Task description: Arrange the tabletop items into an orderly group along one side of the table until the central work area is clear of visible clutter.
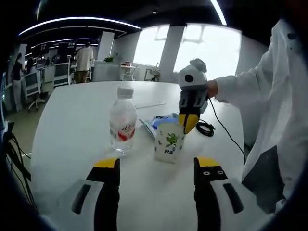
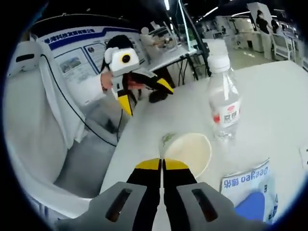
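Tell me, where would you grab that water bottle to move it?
Probably around the middle of the water bottle, at its label. It stands upright and round with a narrow capped top, so level jaws closing across the body suit it. Come from the side away from the paper cup, which stands close beside it.

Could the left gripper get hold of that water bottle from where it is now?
Probably yes. The left gripper is open, and the water bottle stands upright just ahead on bare table, apart from the paper cup the right gripper pinches.
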Demonstrator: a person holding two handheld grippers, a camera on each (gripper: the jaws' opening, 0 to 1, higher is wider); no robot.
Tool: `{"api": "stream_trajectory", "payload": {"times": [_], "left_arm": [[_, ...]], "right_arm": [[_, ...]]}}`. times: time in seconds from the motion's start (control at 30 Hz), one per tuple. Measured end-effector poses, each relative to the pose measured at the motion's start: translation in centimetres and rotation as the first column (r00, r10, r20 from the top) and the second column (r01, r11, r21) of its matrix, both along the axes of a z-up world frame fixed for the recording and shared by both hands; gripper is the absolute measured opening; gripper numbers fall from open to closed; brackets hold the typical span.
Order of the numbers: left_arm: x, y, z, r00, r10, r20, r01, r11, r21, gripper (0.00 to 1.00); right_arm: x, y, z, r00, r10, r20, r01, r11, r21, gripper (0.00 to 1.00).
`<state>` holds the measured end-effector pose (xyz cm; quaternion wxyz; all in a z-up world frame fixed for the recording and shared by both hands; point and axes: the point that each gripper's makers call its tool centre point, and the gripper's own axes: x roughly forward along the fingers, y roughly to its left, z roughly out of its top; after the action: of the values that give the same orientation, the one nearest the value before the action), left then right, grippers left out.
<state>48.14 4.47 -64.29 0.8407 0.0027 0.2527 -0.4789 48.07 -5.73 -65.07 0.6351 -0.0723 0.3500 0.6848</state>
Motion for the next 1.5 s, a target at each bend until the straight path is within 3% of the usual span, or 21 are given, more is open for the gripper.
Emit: {"api": "stream_trajectory", "payload": {"times": [0.13,0.2,0.3,0.37,0.53,0.63,0.73,0.83,0.93,1.03,1.07,1.2,1.3,1.5], "left_arm": [[-0.1,-0.2,0.2,1.0,-0.004,0.005,0.004,1.0,-0.011,0.62],[-0.1,-0.2,0.3,1.0,-0.004,0.007,0.004,1.0,-0.011,0.62],[-0.2,-0.1,0.3,1.0,-0.004,0.009,0.004,1.0,-0.009,0.62],[-0.2,-0.1,0.4,1.0,-0.004,0.01,0.004,1.0,-0.012,0.62],[-0.3,0.1,0.4,1.0,-0.002,0.011,0.002,1.0,-0.014,0.62],[-0.3,0.2,0.3,1.0,-0.002,0.009,0.002,1.0,-0.012,0.62],[-0.3,0.3,0.3,1.0,0.0,0.01,0.0,1.0,-0.012,0.62],[-0.2,0.4,0.3,1.0,0.003,0.01,-0.003,1.0,-0.016,0.62],[-0.2,0.5,0.1,1.0,0.006,0.005,-0.006,1.0,-0.017,0.62],[-0.2,0.5,0.0,1.0,0.005,0.004,-0.005,1.0,-0.018,0.61],[-0.2,0.5,0.0,1.0,0.007,0.004,-0.007,1.0,-0.021,0.61],[-0.1,0.6,-0.3,1.0,0.011,0.002,-0.011,1.0,-0.022,0.61],[-0.2,0.7,-0.4,1.0,0.013,0.0,-0.013,1.0,-0.023,0.61],[-0.4,0.8,-0.9,1.0,0.018,-0.008,-0.018,0.999,-0.027,0.61]], "right_arm": [[0.9,-0.8,0.5,0.995,0.024,0.098,-0.018,0.998,-0.065,0.0],[1.1,-0.7,1.3,0.993,0.027,0.117,-0.019,0.997,-0.068,0.0],[1.9,-1.3,1.6,0.977,0.073,0.201,-0.047,0.99,-0.134,0.0],[2.3,-1.3,1.9,0.971,0.081,0.224,-0.046,0.987,-0.155,0.0],[4.1,-2.0,1.5,0.919,0.179,0.353,-0.076,0.956,-0.285,0.0],[4.6,-1.8,1.5,0.903,0.213,0.373,-0.092,0.944,-0.317,0.0],[5.5,-2.1,1.2,0.863,0.289,0.414,-0.119,0.914,-0.389,0.0],[6.2,-2.3,0.5,0.807,0.387,0.445,-0.152,0.866,-0.477,0.0],[6.5,-2.2,0.0,0.766,0.456,0.453,-0.18,0.829,-0.53,0.0],[7.1,-2.4,-0.8,0.686,0.559,0.466,-0.207,0.763,-0.612,0.0],[7.2,-2.6,-1.2,0.678,0.575,0.457,-0.215,0.75,-0.625,0.0],[7.5,-2.4,-2.2,0.613,0.65,0.449,-0.25,0.699,-0.67,0.0],[7.5,-2.6,-2.8,0.585,0.691,0.424,-0.269,0.658,-0.703,0.0],[8.0,-2.3,-3.7,0.55,0.728,0.41,-0.288,0.626,-0.725,0.0]]}}
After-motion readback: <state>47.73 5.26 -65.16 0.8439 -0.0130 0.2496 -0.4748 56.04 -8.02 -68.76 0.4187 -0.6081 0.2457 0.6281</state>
